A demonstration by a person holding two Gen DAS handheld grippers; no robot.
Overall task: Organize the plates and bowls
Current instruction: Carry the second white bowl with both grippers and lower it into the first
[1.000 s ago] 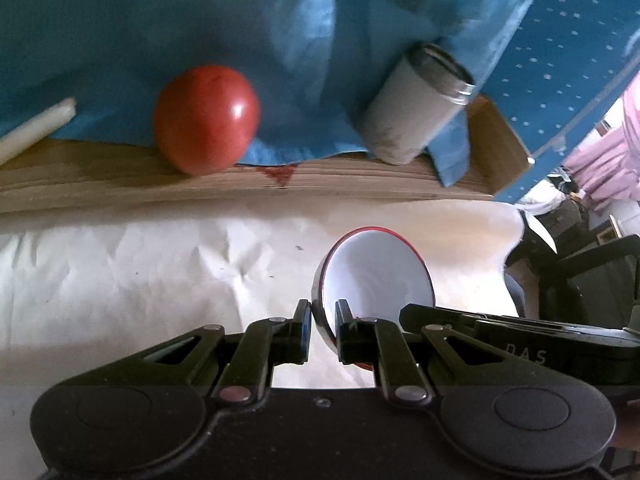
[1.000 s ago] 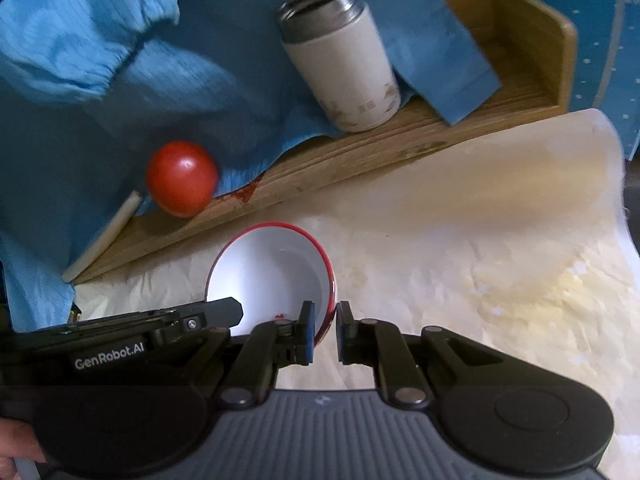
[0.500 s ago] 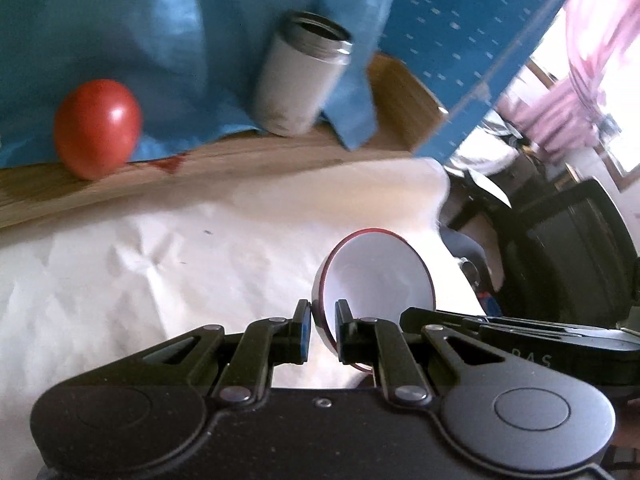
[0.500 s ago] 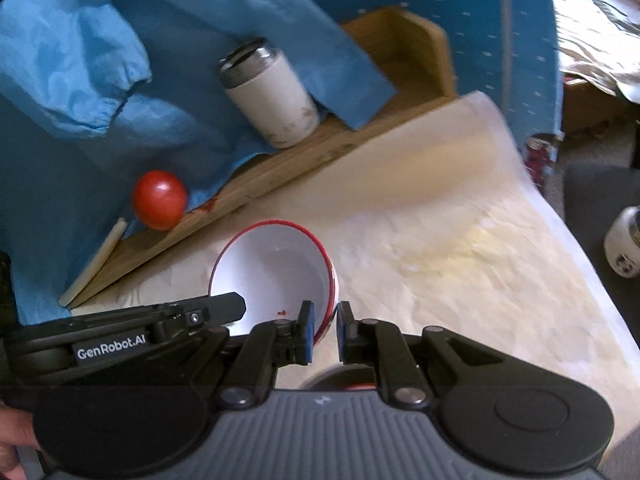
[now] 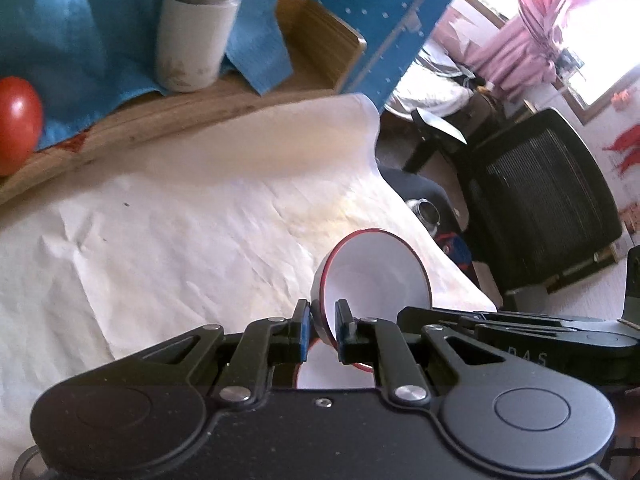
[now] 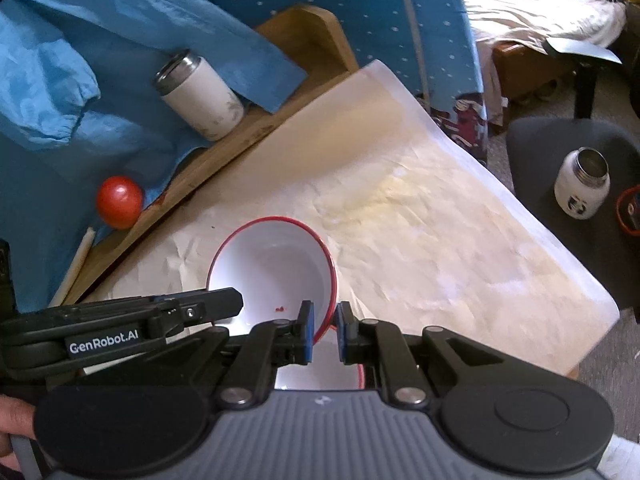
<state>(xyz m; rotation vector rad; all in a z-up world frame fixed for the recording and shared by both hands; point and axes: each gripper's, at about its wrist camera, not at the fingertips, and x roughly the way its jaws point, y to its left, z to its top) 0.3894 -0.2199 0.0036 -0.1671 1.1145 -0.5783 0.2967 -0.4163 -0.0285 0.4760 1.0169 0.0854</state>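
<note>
White red-rimmed bowl [image 5: 374, 276] tilted, mouth facing right.

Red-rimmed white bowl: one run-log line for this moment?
object: red-rimmed white bowl | left tongs: shut on rim | right tongs: shut on opposite rim | state: held over cream paper sheet | second bowl: below

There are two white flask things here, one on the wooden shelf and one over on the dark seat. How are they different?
The shelf flask is a tall, straight cylinder, while the seat flask looks squatter, with rounded shoulders and a narrower neck. The shelf flask shows only grey smudges; the seat flask carries a dark printed design. The shelf flask stands against the blue cloth; the seat flask stands alone on the dark seat. Both are white, upright and lidless, with metal rims.
</note>
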